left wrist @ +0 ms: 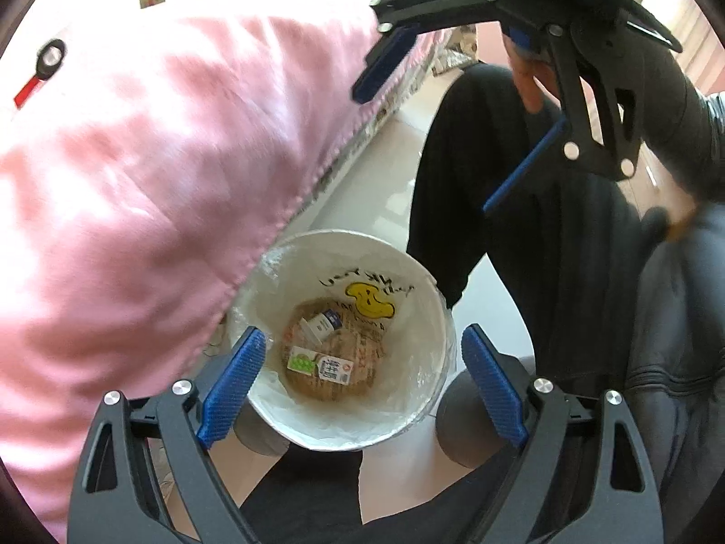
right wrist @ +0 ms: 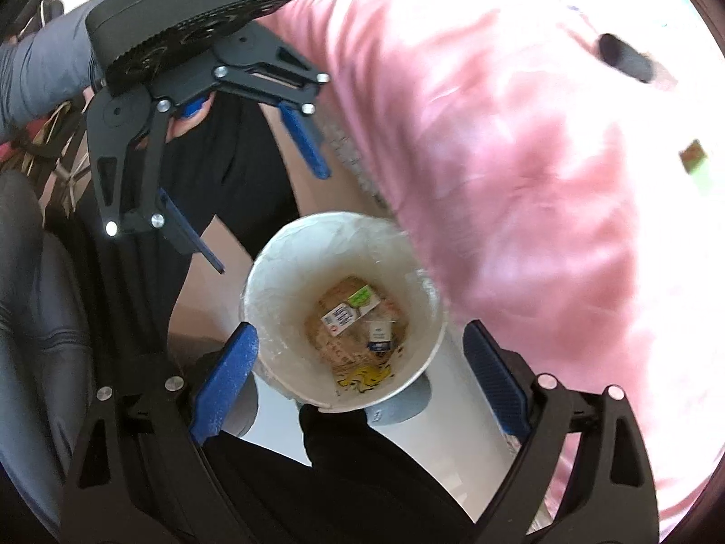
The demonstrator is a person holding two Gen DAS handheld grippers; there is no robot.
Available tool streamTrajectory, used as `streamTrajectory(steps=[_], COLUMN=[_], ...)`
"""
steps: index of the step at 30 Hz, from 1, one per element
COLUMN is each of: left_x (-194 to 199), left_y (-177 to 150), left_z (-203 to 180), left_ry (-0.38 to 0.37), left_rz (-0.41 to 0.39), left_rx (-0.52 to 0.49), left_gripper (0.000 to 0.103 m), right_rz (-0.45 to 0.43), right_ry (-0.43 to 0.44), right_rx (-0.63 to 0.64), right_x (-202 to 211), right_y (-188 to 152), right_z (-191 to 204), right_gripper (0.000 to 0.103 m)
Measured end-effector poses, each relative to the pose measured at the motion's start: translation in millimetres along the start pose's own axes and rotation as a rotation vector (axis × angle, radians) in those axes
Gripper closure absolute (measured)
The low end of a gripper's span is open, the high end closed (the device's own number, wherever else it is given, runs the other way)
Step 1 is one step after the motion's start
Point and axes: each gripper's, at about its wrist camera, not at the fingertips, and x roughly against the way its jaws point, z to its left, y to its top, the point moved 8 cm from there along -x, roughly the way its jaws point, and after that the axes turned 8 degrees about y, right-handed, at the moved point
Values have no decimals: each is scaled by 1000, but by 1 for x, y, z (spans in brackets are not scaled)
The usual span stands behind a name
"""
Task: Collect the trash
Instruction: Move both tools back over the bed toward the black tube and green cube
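Hovering over the white lined bin (left wrist: 344, 340), both tongs are pointing steeply down with nothing in them. The left gripper (left wrist: 362, 385) is standing with its blue pads spread wide apart, the bin's mouth showing between and just beyond them; the right gripper (right wrist: 360, 378) is standing equally wide and empty, its own tips framing the same rim from the opposite side. Lying at the bottom, well below both sets of tips, are a small carton with a green end (left wrist: 319, 365) and a smaller white-and-blue box (left wrist: 324, 323), both resting on printed brown paper (left wrist: 358, 353).

Those pieces are looking light, thin-walled and easy to crush, so a gentle squeeze across the flat faces would be suiting them better than a pinch on a corner. The plastic liner (left wrist: 426, 385) is looking slippery and limp.

Off to the side of the tongs a pink quilt (left wrist: 158, 181) is spreading out, and something dark and cylindrical (right wrist: 627, 61) is lying on it, possibly more trash, though blur is making that hard to say.
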Motion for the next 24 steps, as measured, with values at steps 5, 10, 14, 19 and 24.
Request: streamTrajectory(steps=[5, 10, 14, 19, 24], left_x=[23, 42, 57, 73, 87], left_y=[8, 21, 33, 53, 78], left_z=[8, 22, 39, 71, 107], left_ry=[49, 124, 161, 194, 261], left_rz=[-30, -58, -74, -84, -78], left_rx=[13, 24, 62, 155, 219], left_gripper=[13, 13, 13, 13, 12], right_rz=[-69, -114, -130, -134, -146], right_ry=[-79, -158, -203, -220, -258], right_rx=[2, 0, 3, -46, -74], right_x=[31, 62, 81, 95, 114], right_y=[6, 8, 8, 7, 6], right_z=[-4, -16, -23, -46, -66], right_gripper=[13, 13, 13, 13, 13])
